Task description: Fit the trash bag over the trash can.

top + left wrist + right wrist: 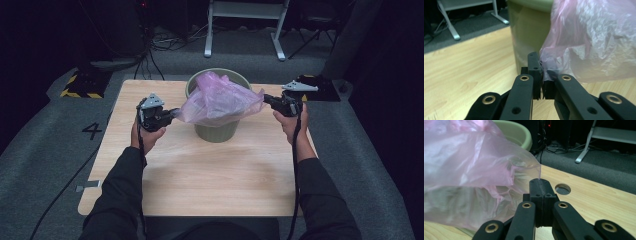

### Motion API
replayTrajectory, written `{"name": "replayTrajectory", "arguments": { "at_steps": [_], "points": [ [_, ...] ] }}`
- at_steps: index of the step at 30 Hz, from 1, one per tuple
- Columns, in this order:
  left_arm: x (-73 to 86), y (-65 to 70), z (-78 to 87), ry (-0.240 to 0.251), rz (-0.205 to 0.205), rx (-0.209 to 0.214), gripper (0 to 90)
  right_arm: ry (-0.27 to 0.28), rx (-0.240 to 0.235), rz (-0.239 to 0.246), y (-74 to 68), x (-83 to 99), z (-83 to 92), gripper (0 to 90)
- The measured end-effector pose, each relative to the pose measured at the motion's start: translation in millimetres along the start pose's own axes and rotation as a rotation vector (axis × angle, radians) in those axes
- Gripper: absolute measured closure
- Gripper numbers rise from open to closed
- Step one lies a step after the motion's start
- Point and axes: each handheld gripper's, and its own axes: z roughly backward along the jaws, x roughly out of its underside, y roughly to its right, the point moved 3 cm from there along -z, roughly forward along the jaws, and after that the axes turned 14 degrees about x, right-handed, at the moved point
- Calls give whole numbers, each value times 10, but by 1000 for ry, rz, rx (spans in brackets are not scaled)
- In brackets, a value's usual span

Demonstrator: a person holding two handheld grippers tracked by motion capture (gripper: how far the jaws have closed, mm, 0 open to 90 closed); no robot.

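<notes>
A translucent pink plastic bag (220,100) is stretched over the top of a pale green bin (216,131) standing mid-table. My left gripper (172,114) pinches the bag's left edge (549,62) beside the bin wall (526,37), jaws shut on the film. On the other side, my right gripper (266,99) is shut on the bag's right corner (534,170), with the bin's rim (516,132) behind it. The bag (466,177) hangs slack between both grips and hides the bin's opening.
The bin stands on a light wooden table (210,175) with a round cable hole (562,188) near my right gripper. A white desk frame (245,25) and cables lie on the grey floor behind. Yellow-black striped blocks (82,85) sit off the far-left corner.
</notes>
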Motion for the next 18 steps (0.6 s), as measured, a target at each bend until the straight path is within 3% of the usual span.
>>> {"name": "replayTrajectory", "arguments": {
  "at_steps": [5, 7, 9, 11, 14, 16, 18],
  "points": [
    [111, -39, -41, -29, 5, -24, 802, -11, -3, 11, -19, 36, -20, 900],
    [111, -24, -6, -20, -1, -46, 640, -9, -10, 14, -27, 50, -6, 900],
    [112, 24, 64, 1, -19, -40, 529, -3, -10, 19, -28, 57, 21, 900],
    [108, 82, 144, 14, -40, -73, 399, 0, -21, 21, -24, 56, 59, 900],
    [93, 183, 276, 43, -82, -87, 304, 17, -27, 30, -20, 33, 128, 900],
    [69, 262, 349, 60, -106, -76, 263, 29, -25, 36, -21, 16, 177, 900],
    [25, 368, 394, 75, -136, -39, 235, 40, -23, 40, -24, 3, 220, 893]
  ]
}}
